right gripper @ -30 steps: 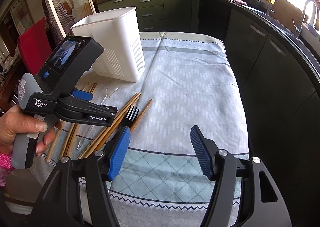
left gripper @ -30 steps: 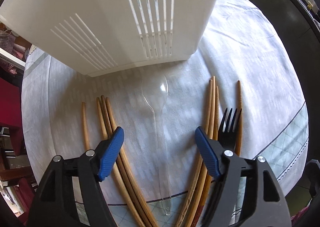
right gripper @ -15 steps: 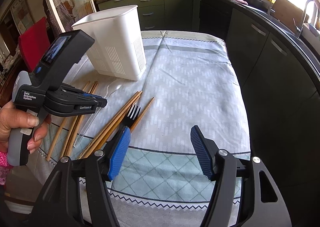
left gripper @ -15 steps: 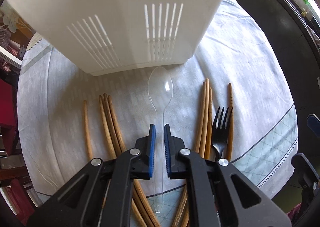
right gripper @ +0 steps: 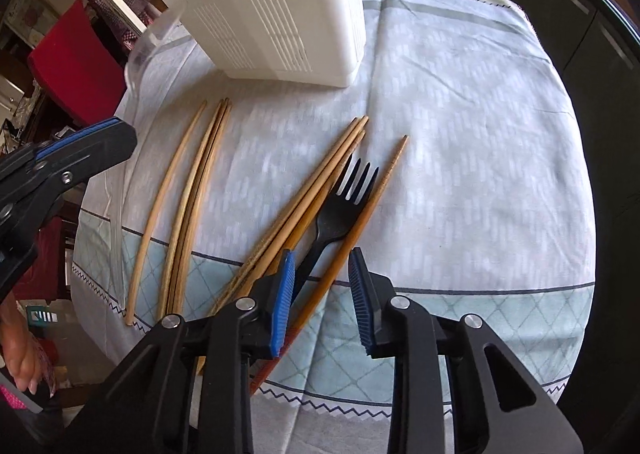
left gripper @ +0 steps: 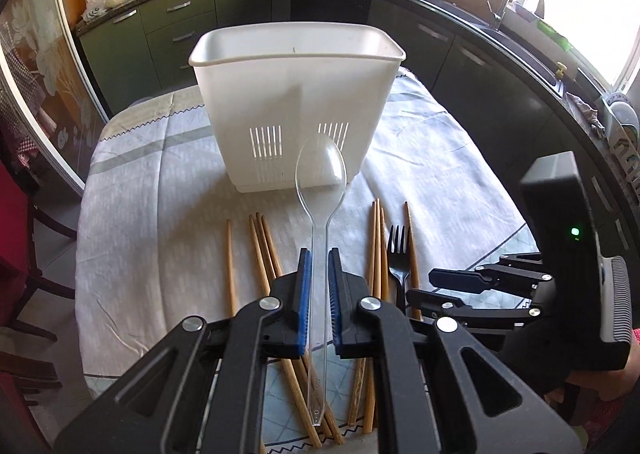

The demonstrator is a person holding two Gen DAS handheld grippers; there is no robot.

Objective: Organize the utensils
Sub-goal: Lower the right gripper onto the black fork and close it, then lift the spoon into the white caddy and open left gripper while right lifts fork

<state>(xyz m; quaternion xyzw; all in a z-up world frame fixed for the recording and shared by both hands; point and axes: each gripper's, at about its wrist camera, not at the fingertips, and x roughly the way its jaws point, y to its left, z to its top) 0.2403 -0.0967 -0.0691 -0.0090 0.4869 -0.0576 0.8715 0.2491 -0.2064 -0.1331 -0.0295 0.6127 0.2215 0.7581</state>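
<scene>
My left gripper is shut on the handle of a clear plastic spoon and holds it above the table, bowl pointing at the white utensil caddy. On the cloth below lie several wooden chopsticks and a black plastic fork. In the right wrist view my right gripper hangs low over the fork. Its jaws are closing, with the fork's handle and one chopstick between the pads, which do not visibly press on them. The left gripper and the spoon show at the left edge.
The caddy stands at the back of the table on a pale patterned tablecloth. A second bundle of chopsticks lies at the left. A red chair is beside the table; dark kitchen cabinets run behind and to the right.
The left gripper shut on the spoon's handle, lifted it off the cloth and tilted up. The right gripper came down over the fork and its jaws narrowed.
</scene>
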